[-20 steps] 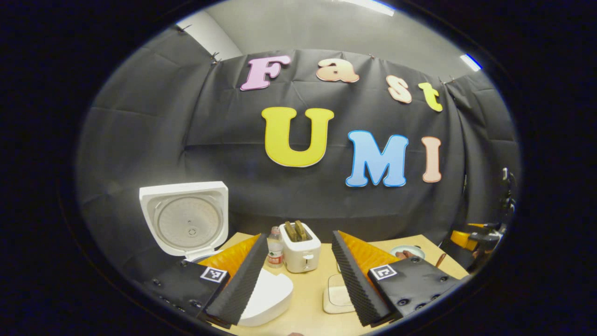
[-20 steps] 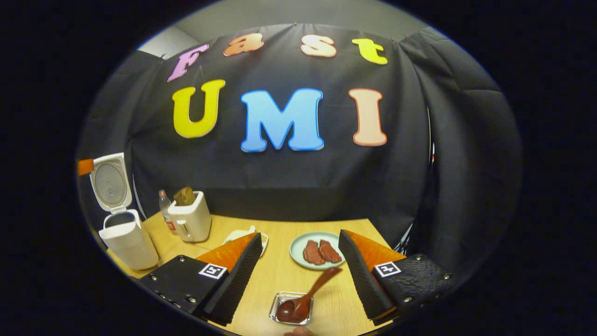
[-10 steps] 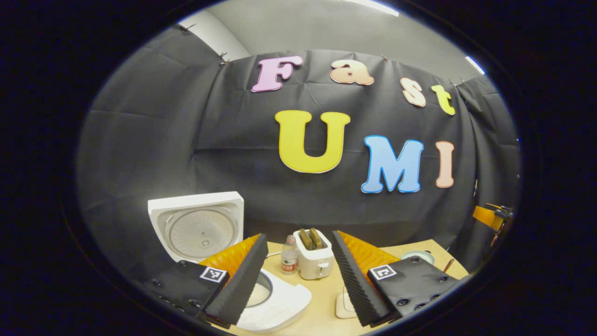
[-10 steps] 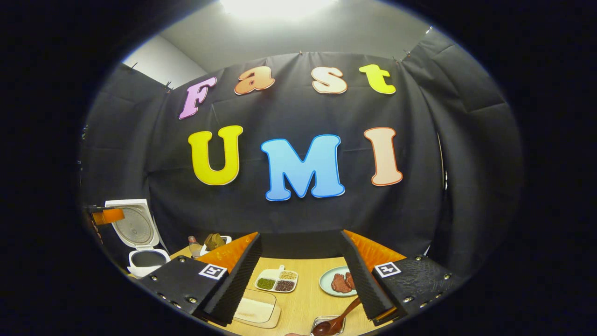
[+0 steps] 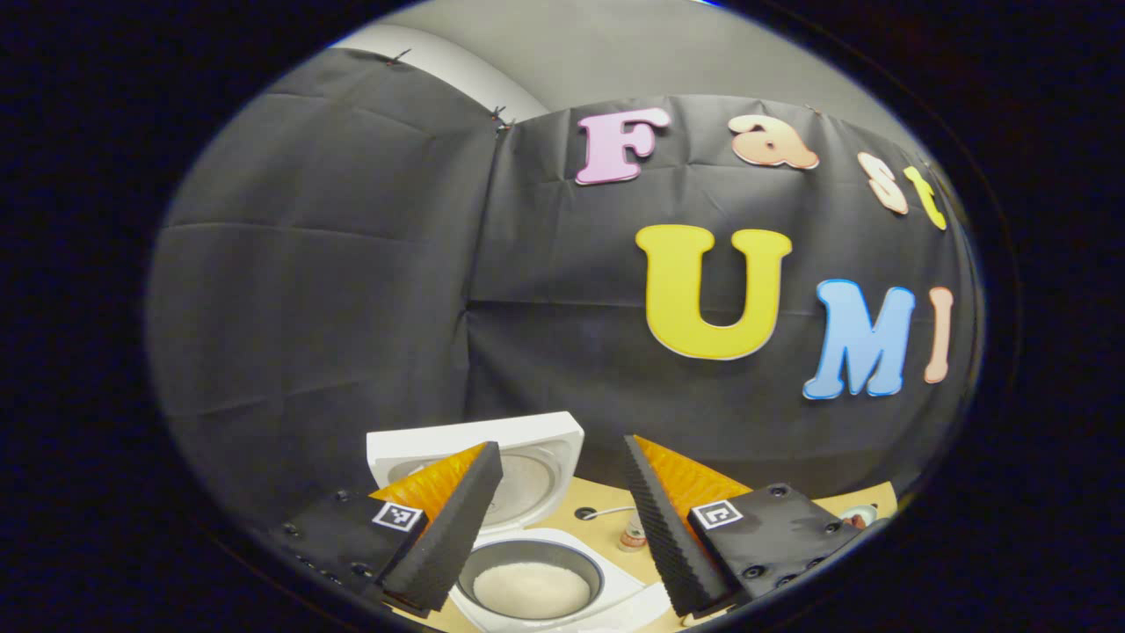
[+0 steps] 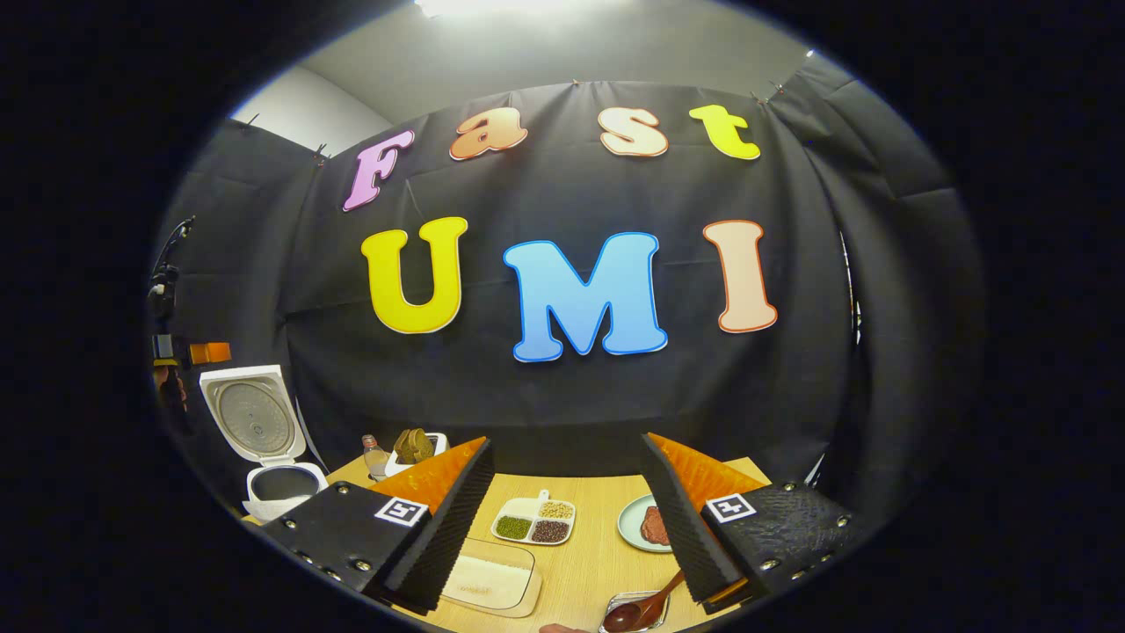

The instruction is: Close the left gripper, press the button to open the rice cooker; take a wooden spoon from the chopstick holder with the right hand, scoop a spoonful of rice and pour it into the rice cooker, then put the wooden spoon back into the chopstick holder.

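Left gripper (image 5: 562, 527) wide open, holding nothing, hanging above the cooker (image 5: 536, 585); lid (image 5: 527, 457) up behind, white rice in the pot (image 5: 532, 587) between the fingers. Right gripper (image 6: 567, 527) also wide open and empty, over the table (image 6: 589, 563). Spoon (image 6: 646, 608) lying in a small metal holder (image 6: 635, 613) low between the right fingers, handle running up toward the right finger. Clear tray (image 6: 488, 580) of rice just left of it; divided dish (image 6: 532, 523) of beans and a plate (image 6: 635, 525) of meat farther back. Cooker far left in the right gripper view, lid raised, with toaster (image 6: 415, 448) and bottle (image 6: 375, 455) beside it
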Available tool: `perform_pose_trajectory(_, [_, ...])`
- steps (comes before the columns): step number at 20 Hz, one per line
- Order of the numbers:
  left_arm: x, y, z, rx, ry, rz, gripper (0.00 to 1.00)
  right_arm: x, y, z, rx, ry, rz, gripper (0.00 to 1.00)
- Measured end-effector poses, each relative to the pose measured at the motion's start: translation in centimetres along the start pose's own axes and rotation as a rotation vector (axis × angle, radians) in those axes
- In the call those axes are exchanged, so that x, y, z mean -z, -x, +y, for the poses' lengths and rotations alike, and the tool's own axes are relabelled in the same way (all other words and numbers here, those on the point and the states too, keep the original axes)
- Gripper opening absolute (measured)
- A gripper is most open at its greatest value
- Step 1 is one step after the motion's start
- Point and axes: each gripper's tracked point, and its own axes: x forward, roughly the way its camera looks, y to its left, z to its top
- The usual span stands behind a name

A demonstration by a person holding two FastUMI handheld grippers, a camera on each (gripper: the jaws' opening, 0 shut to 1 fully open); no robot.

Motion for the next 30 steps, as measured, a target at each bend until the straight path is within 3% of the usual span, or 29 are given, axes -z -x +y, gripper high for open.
perform_pose_trajectory(1, [-0.4, -1.2, 0.6, -0.027, 0.008, -0.004, 0.95, 0.3, -0.3, -0.1, -0.004, -0.004, 0.008, 0.99])
perform_pose_trajectory(4, [-1.3, -5.4, 2.9, -0.127, 0.016, -0.005, 1.0, 0.9, -1.2, -0.6, -0.012, -0.012, 0.035, 0.99])
perform_pose_trajectory(5, [-1.3, -6.5, 4.0, -0.164, 0.012, -0.001, 0.95, 1.2, -1.5, -0.7, -0.012, -0.019, 0.044, 0.99])
perform_pose_trajectory(8, [-1.0, -9.4, 5.9, -0.248, 0.007, 0.027, 0.96, 1.7, -2.2, -1.4, -0.008, -0.034, 0.06, 0.99])
perform_pose_trajectory(18, [2.6, -16.3, 8.6, -0.355, -0.026, 0.138, 1.0, 3.0, -4.5, -2.1, -0.003, -0.05, 0.093, 0.99])
perform_pose_trajectory(24, [3.9, -16.7, 9.5, -0.427, -0.014, 0.174, 0.98, 3.4, -5.0, -2.6, 0.009, -0.053, 0.098, 0.99])
perform_pose_trajectory(30, [4.1, -16.3, 9.4, -0.449, -0.006, 0.181, 0.97, 3.2, -4.8, -2.7, 0.015, -0.074, 0.095, 0.99])
